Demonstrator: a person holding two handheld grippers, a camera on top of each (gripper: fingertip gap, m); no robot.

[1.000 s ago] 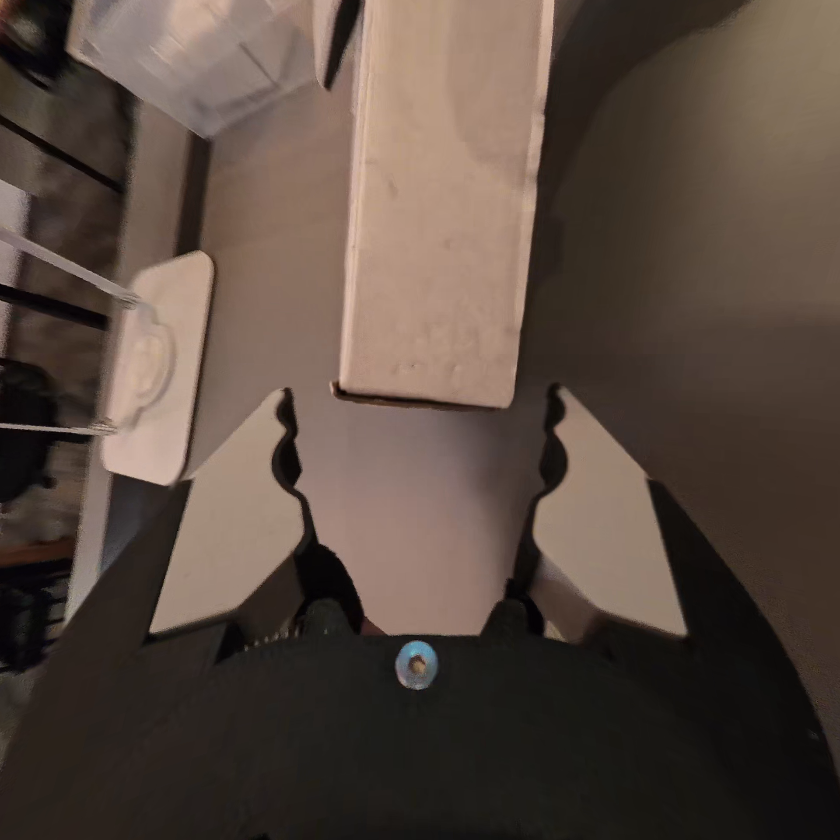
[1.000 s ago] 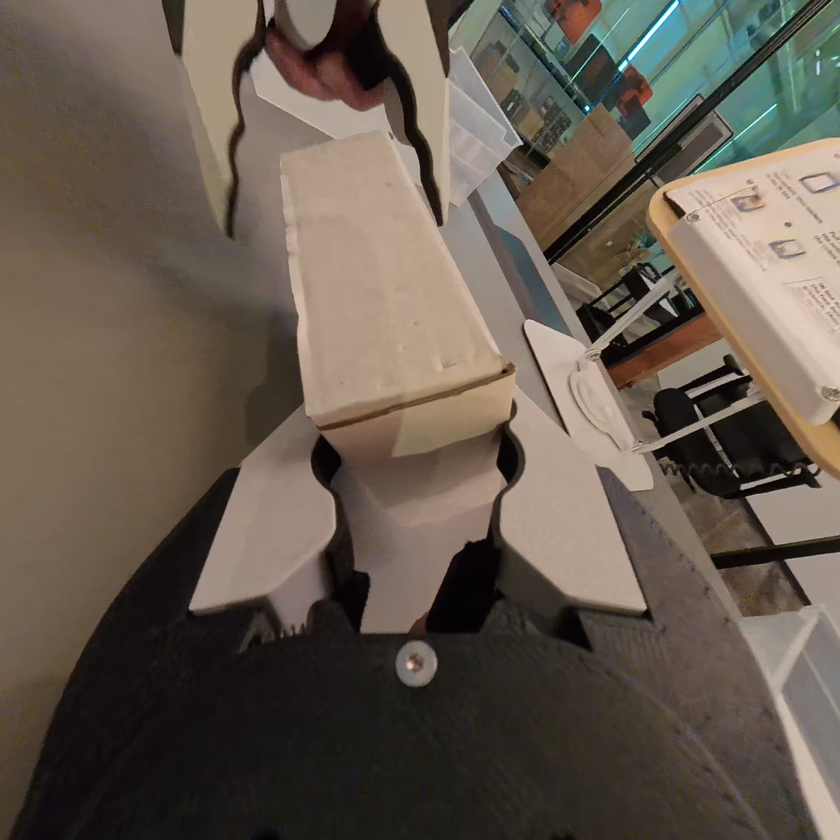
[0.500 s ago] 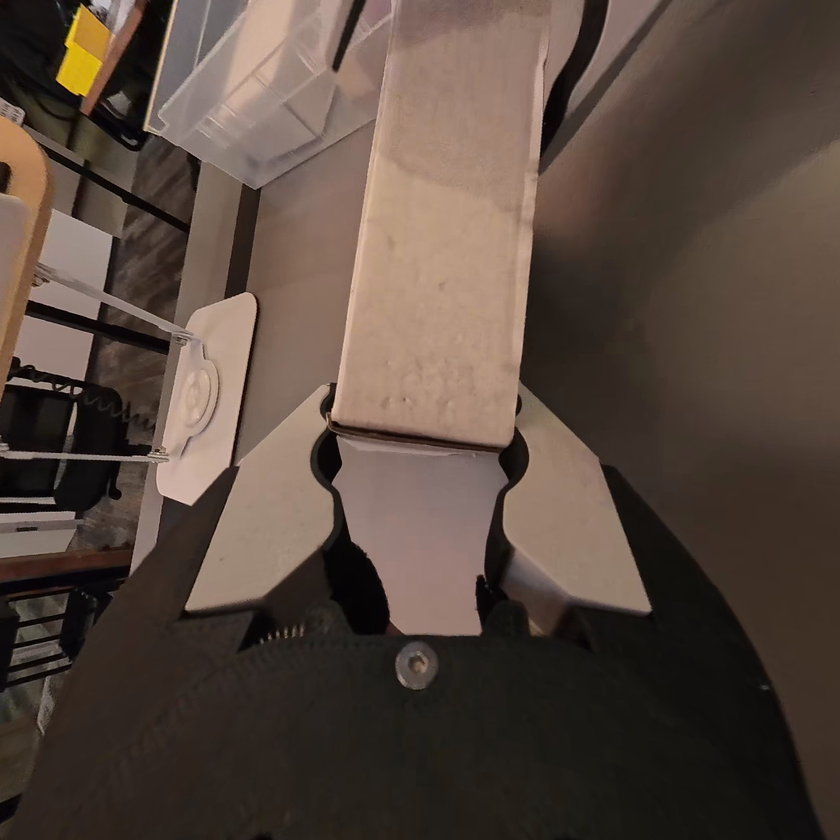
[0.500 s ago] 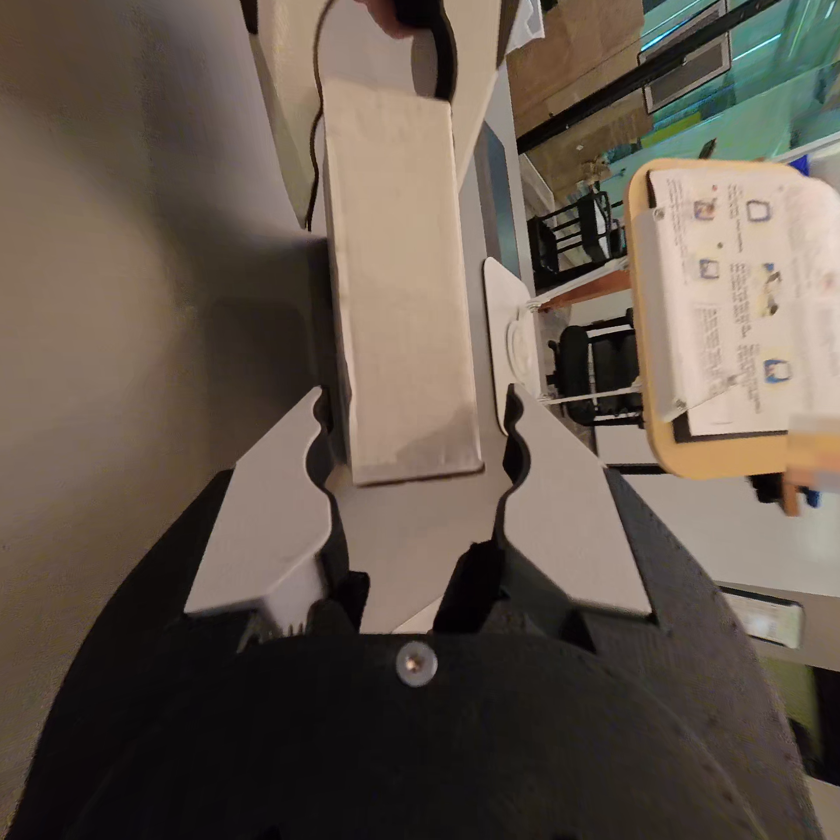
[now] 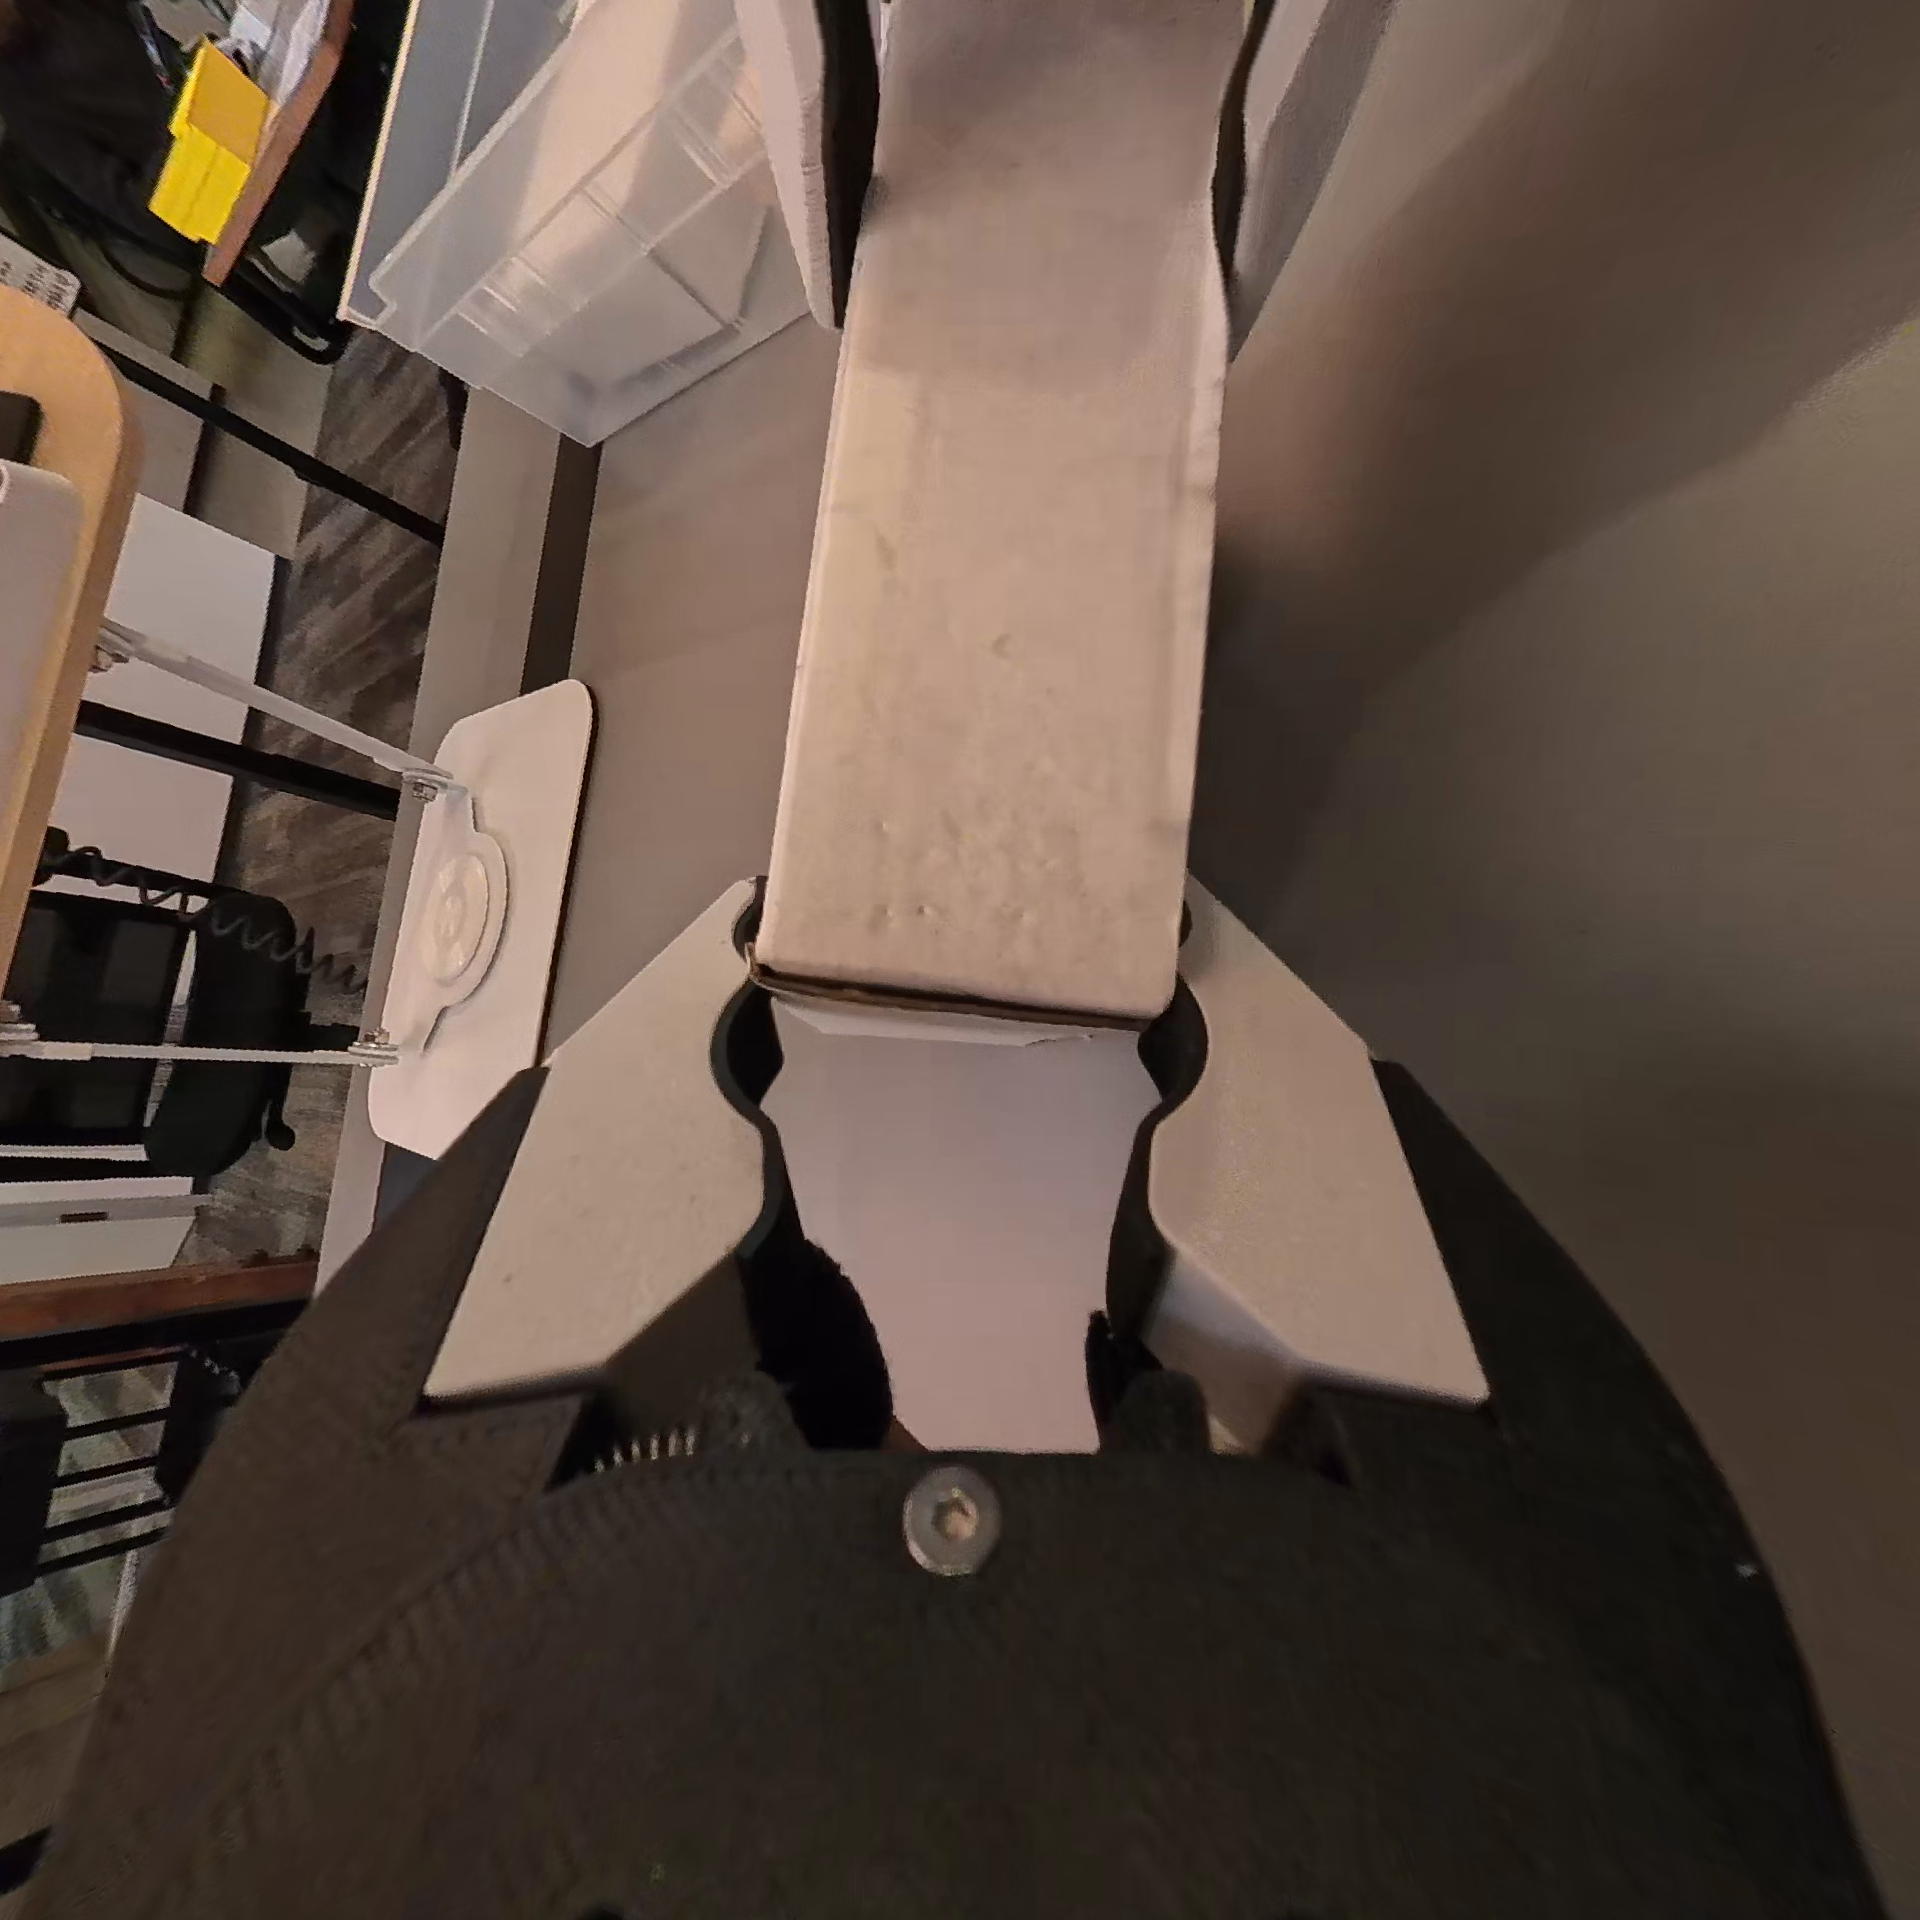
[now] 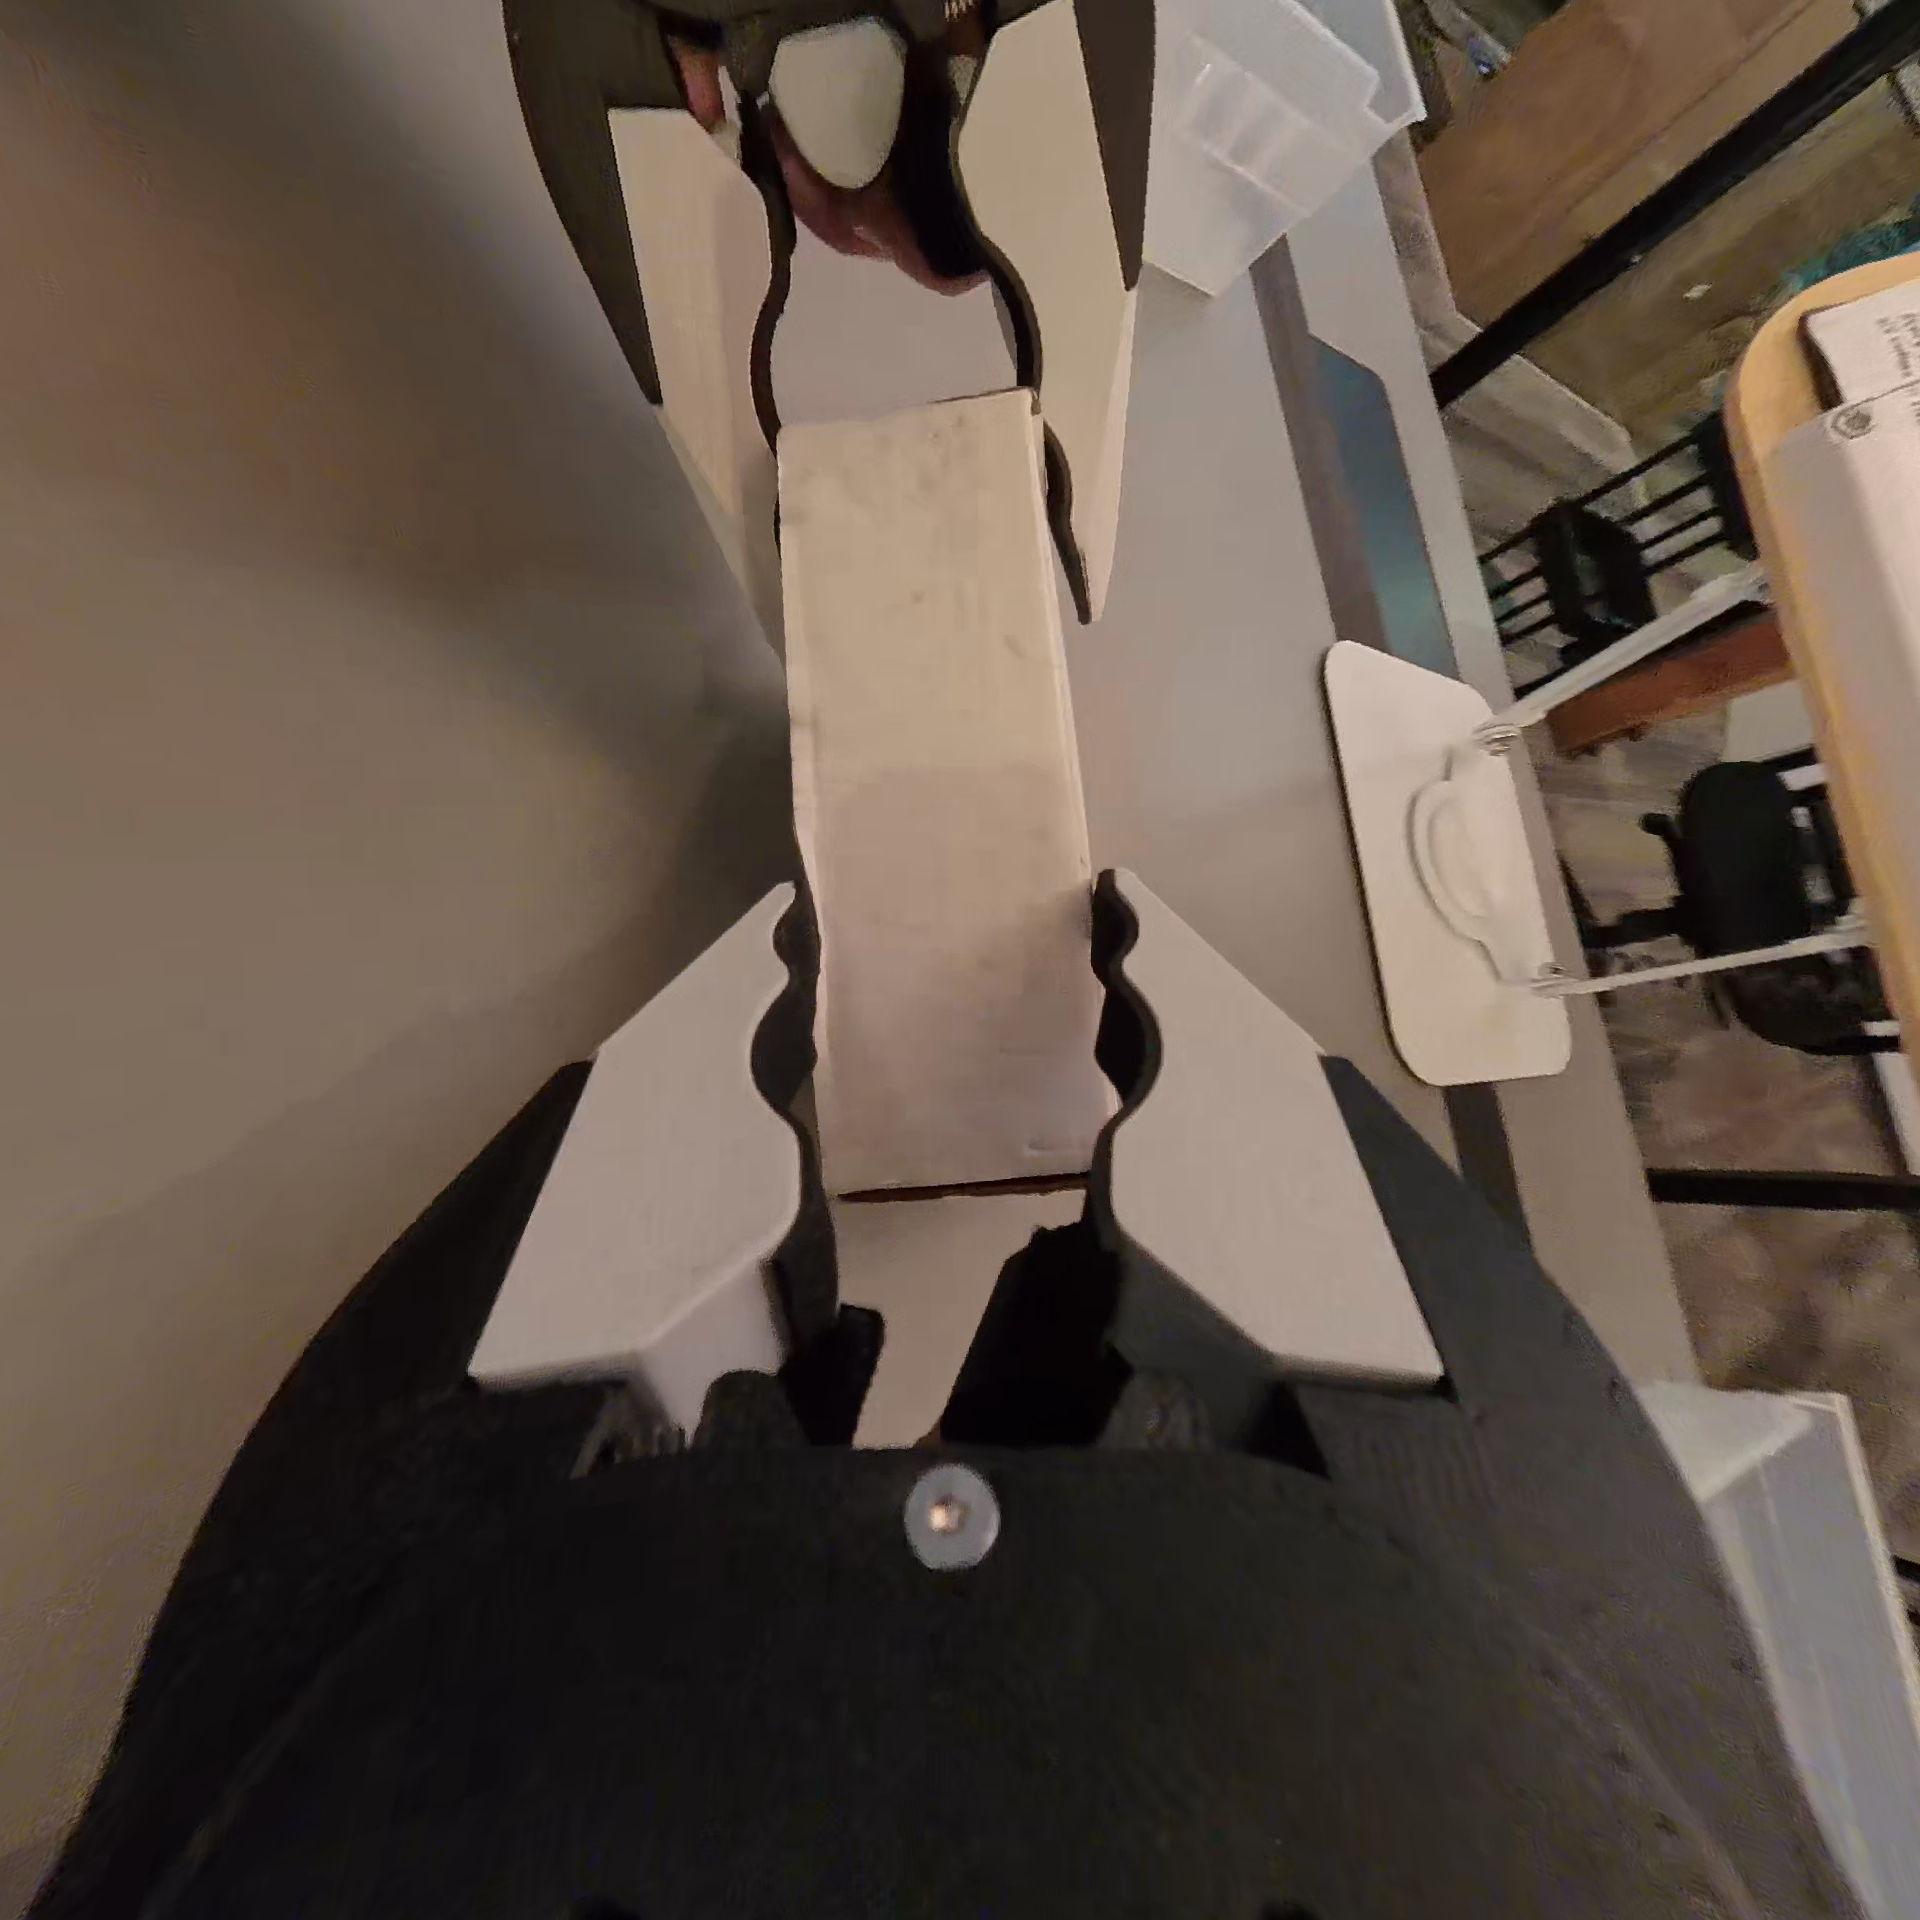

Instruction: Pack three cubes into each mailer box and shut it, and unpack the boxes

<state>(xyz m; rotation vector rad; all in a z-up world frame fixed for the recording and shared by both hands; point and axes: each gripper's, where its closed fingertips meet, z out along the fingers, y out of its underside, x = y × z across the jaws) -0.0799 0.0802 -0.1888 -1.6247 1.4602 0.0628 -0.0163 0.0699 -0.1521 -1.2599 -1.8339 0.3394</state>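
A long white mailer box (image 5: 997, 623) is closed and spans between my two grippers over the grey table (image 5: 1558, 935). My left gripper (image 5: 966, 914) is shut on the box's near end, with both pads pressed on its sides. In the right wrist view the same box (image 6: 935, 779) runs away from me. My right gripper (image 6: 948, 888) is shut on its other end, with the pads against both sides. Each view shows the other gripper at the box's far end: the right one in the left wrist view (image 5: 1039, 125) and the left one in the right wrist view (image 6: 904, 416).
A clear plastic bin (image 5: 582, 239) stands at the table's far corner and also shows in the right wrist view (image 6: 1268, 135). A white stand base (image 5: 488, 914) sits at the table edge, also in the right wrist view (image 6: 1444, 862). A wooden board (image 6: 1818, 520) stands beyond the edge.
My left gripper moved up to the box's end and closed on it. My right gripper loosened on its end, slid farther along the box, and its pads came together on it again.
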